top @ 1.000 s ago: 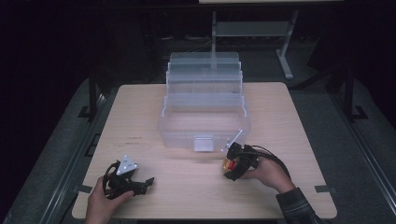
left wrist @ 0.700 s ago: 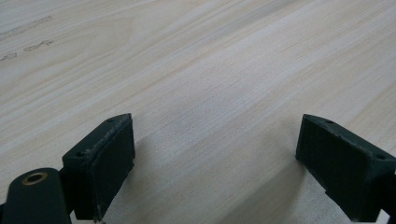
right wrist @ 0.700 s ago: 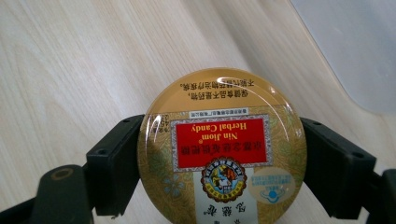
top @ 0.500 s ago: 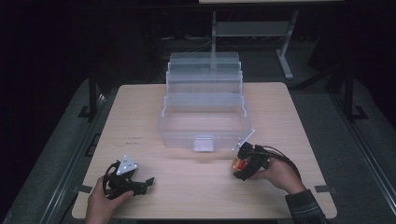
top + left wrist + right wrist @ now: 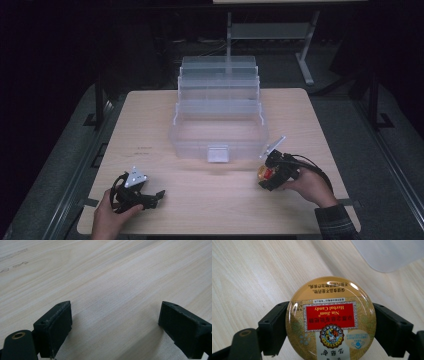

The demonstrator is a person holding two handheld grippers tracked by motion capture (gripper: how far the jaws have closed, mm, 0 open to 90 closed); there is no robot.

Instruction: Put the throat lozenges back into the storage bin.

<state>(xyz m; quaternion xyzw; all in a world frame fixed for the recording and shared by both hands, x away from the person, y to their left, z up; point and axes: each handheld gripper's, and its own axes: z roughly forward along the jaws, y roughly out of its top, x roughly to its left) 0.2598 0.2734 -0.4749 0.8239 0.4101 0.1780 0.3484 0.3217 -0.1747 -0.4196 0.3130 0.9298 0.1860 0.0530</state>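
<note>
Right gripper [image 5: 266, 175] near table [image 5: 210, 200] front right corner, fingers [image 5: 274, 327] clamped on round candy tin [image 5: 330, 320]; left gripper [image 5: 159, 194] near front left corner, fingers [image 5: 53, 327] apart, empty.

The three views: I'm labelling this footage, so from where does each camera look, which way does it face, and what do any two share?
High view: above the person's side, looking forward and down on the table and clear tiered box; both hands and tongs show, left tongs, right tongs.
Left gripper view: rides the left tongs, facing bare wood; its jaws stand wide apart.
Right gripper view: rides the right tongs, jaws closed on a round candy tin.
Shared: high and right gripper views both show the tin and a corner of the box.
</note>
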